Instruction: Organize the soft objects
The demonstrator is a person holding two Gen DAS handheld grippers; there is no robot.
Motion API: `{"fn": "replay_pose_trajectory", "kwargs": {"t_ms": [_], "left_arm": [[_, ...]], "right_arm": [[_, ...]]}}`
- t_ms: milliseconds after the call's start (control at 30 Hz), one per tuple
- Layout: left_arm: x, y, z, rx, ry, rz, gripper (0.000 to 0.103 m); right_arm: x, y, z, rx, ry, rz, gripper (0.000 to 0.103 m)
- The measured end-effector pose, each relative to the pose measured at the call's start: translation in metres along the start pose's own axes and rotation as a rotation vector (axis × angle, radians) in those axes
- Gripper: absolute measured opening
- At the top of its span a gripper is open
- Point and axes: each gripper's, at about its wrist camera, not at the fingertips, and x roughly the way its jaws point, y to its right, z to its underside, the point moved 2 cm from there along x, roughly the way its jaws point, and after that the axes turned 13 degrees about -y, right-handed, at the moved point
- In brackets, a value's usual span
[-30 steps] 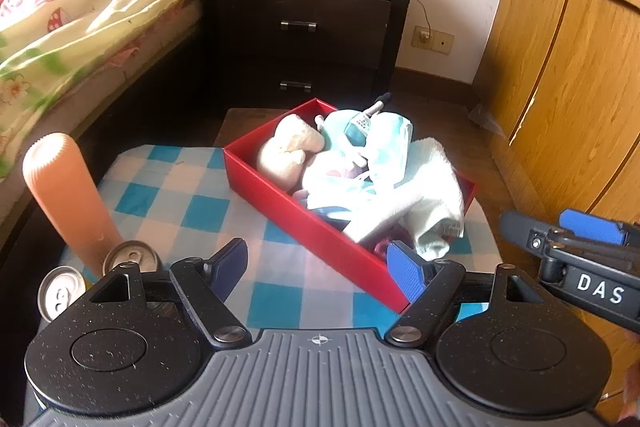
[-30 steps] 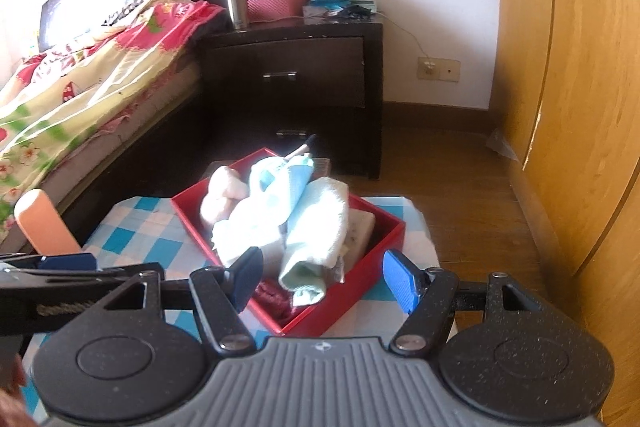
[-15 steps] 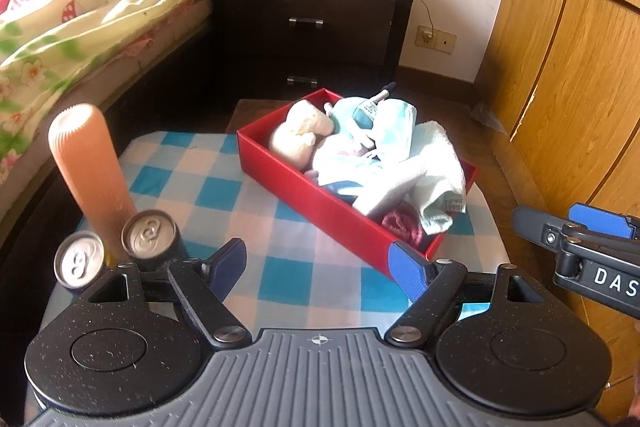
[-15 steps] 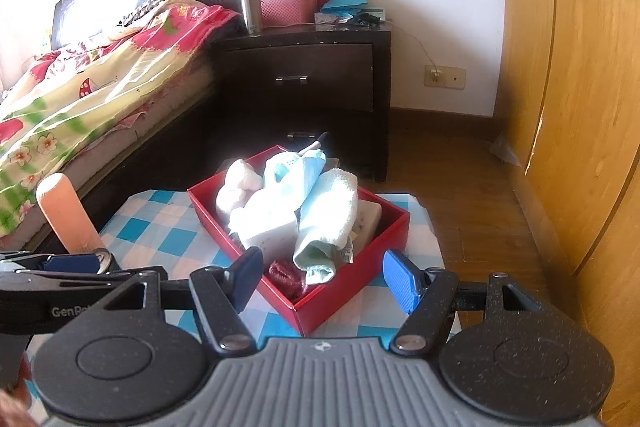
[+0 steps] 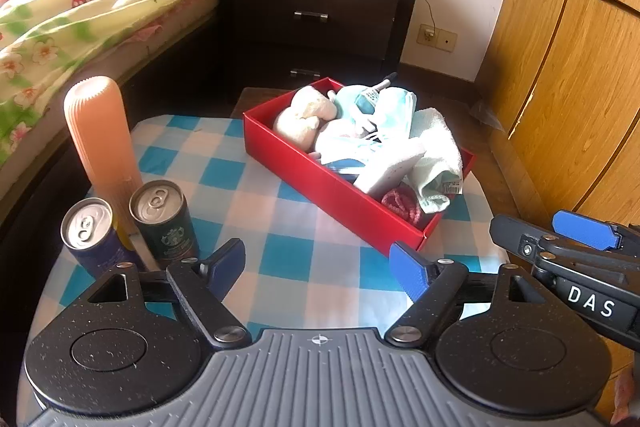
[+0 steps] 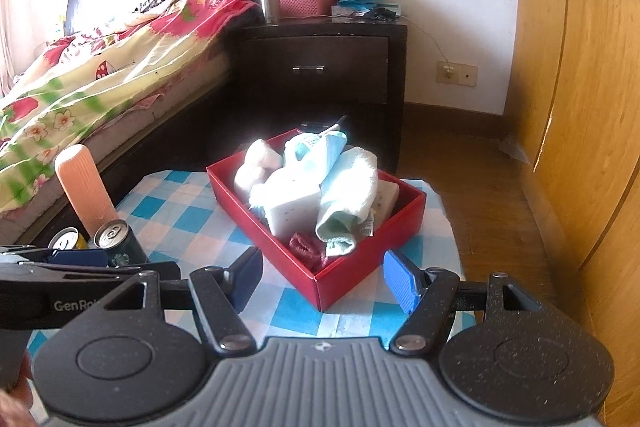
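A red box stands on the blue-and-white checked table. It holds a cream plush toy, a pale green towel, light blue cloth, a white item and a dark red fabric piece. My left gripper is open and empty, short of the box. My right gripper is open and empty near the box's front corner.
An orange ribbed bottle and two drink cans stand at the table's left. A bed lies left, a dark nightstand behind, wooden wardrobe doors right.
Both grippers have drawn back and risen from the box; more of the table and both cans show. Both stay open and empty.
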Motion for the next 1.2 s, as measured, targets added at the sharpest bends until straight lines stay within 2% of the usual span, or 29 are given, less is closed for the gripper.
{"fn": "replay_pose_trajectory", "kwargs": {"t_ms": [500,600,767,1200], "left_arm": [[-0.001,-0.001,0.002,-0.039,0.014,-0.005,0.078],[-0.001,-0.002,0.002,-0.056,0.019,-0.016,0.078],[-0.008,0.004,0.002,-0.034,0.072,-0.077,0.076],[-0.011,0.004,0.002,-0.038,0.084,-0.081,0.076]], "right_arm": [[-0.001,-0.003,0.001,0.022,0.013,-0.005,0.045],[-0.001,-0.005,0.002,0.029,0.017,-0.014,0.045],[-0.001,-0.005,0.002,0.047,0.028,-0.031,0.045],[-0.002,-0.006,0.002,0.059,0.043,-0.041,0.045]]}}
